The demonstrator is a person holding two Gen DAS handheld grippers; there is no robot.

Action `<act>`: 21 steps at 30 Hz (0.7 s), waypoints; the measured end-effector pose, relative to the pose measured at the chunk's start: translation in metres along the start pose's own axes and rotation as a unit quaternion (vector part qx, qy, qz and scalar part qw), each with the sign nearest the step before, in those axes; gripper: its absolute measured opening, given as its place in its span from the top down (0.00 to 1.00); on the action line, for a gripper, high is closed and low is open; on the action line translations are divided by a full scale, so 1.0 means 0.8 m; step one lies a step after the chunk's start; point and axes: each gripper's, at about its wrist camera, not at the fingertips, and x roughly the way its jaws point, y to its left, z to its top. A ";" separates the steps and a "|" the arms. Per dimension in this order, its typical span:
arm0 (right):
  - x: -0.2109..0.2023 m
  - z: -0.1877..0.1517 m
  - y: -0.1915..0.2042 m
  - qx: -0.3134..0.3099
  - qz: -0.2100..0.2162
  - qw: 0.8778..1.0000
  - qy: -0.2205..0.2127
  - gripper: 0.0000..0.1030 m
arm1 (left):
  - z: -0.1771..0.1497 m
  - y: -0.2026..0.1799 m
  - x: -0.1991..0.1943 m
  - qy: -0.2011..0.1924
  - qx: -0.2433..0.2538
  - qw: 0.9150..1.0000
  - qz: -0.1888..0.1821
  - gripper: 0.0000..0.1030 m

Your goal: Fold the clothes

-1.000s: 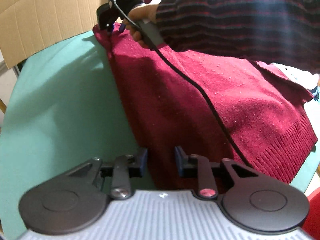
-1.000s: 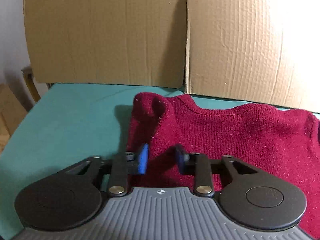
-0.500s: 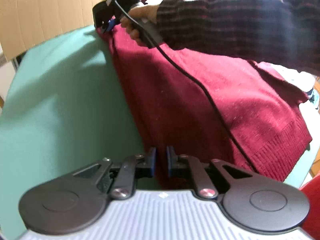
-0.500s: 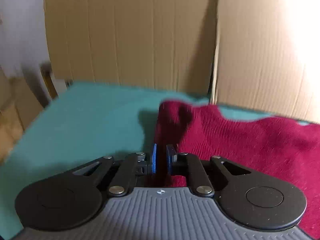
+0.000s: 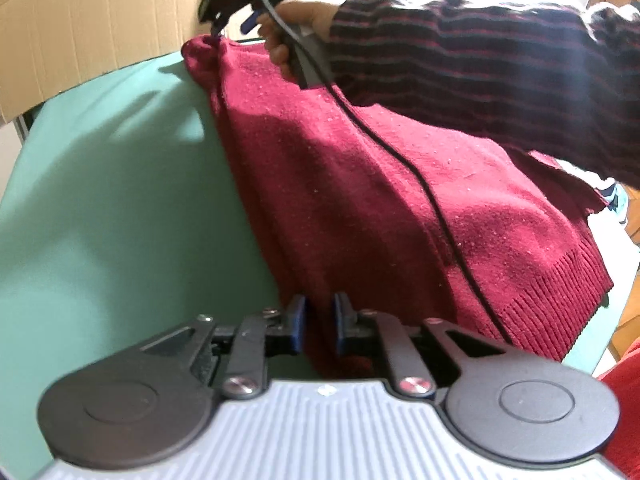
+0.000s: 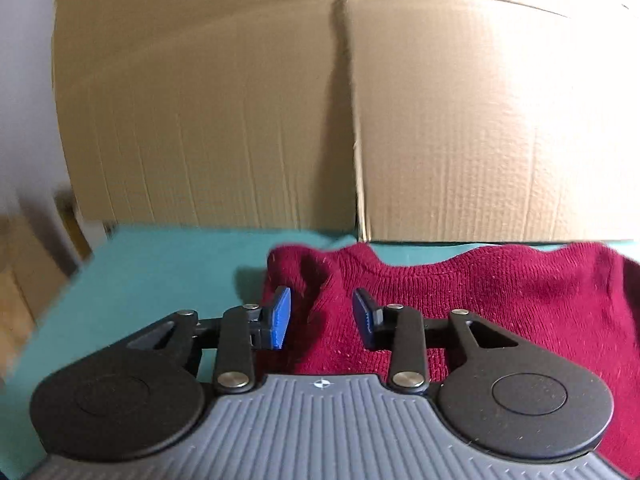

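Note:
A dark red knitted sweater (image 5: 360, 184) lies on the green table cover (image 5: 100, 200), its ribbed hem at the right. My left gripper (image 5: 320, 320) is shut on the sweater's near left edge, with red cloth pinched between the pads. My right gripper (image 5: 231, 20), held by a hand (image 5: 296, 20), hovers just over the far corner. In the right wrist view its jaws are opening: the right gripper (image 6: 322, 316) stands open, and a raised fold of the sweater (image 6: 480, 292) sits between the blue pads (image 6: 280, 316) without being pressed.
Cardboard sheets (image 6: 240, 120) stand upright along the far edge of the green cover (image 6: 160, 264). A striped sleeve (image 5: 480, 60) reaches over the sweater, and a black cable (image 5: 400, 160) trails across it. Bare green cover lies left of the sweater.
My left jaws have closed on the sweater's near edge. My right jaws pinched the far corner shut, then opened and lifted off it, leaving the corner puckered up.

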 end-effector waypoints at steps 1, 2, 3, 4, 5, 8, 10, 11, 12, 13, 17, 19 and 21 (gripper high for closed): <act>0.003 -0.001 0.001 -0.004 -0.005 1.000 0.005 0.60 | 0.000 0.000 0.001 0.000 0.000 1.000 0.000 0.92; 0.012 -0.001 0.003 -0.016 -0.008 1.000 0.017 0.60 | 0.000 -0.001 0.002 0.001 0.000 1.000 0.001 0.92; 0.021 -0.003 0.005 -0.028 -0.011 0.999 0.027 0.60 | 0.001 -0.002 0.002 0.000 0.001 1.000 0.001 0.92; 0.028 -0.005 0.008 -0.043 -0.017 0.998 0.031 0.60 | 0.002 -0.003 0.002 -0.001 0.004 1.000 0.002 0.92; 0.034 -0.007 0.010 -0.055 -0.021 0.998 0.035 0.61 | 0.002 -0.004 0.001 -0.001 0.004 1.000 0.003 0.93; 0.051 -0.008 0.011 -0.065 -0.014 0.996 0.058 0.93 | 0.003 -0.006 -0.001 -0.007 0.002 1.000 0.001 0.96; 0.048 -0.004 0.014 -0.064 -0.013 0.996 0.055 0.94 | 0.003 -0.005 -0.008 -0.015 -0.004 1.000 -0.004 0.97; 0.042 0.000 0.014 -0.059 -0.006 0.997 0.048 0.94 | 0.003 -0.005 -0.012 -0.021 -0.008 1.000 -0.007 0.97; 0.035 0.004 0.014 -0.052 0.002 0.998 0.041 0.94 | 0.004 -0.005 -0.017 -0.028 -0.012 0.999 -0.011 0.97; 0.030 0.009 0.015 -0.048 0.012 0.998 0.037 0.95 | 0.004 -0.005 -0.020 -0.032 -0.015 0.999 -0.013 0.97; 0.023 0.019 0.029 -0.058 0.043 0.997 0.031 0.95 | 0.000 -0.004 -0.021 -0.027 -0.013 1.000 -0.006 0.98; 0.028 0.017 0.037 -0.065 0.047 0.996 0.035 0.95 | -0.004 -0.004 -0.014 -0.014 -0.014 1.000 0.001 0.98; 0.044 0.008 0.039 -0.069 0.039 0.996 0.051 0.95 | -0.008 -0.005 -0.007 -0.002 -0.012 1.000 0.007 0.98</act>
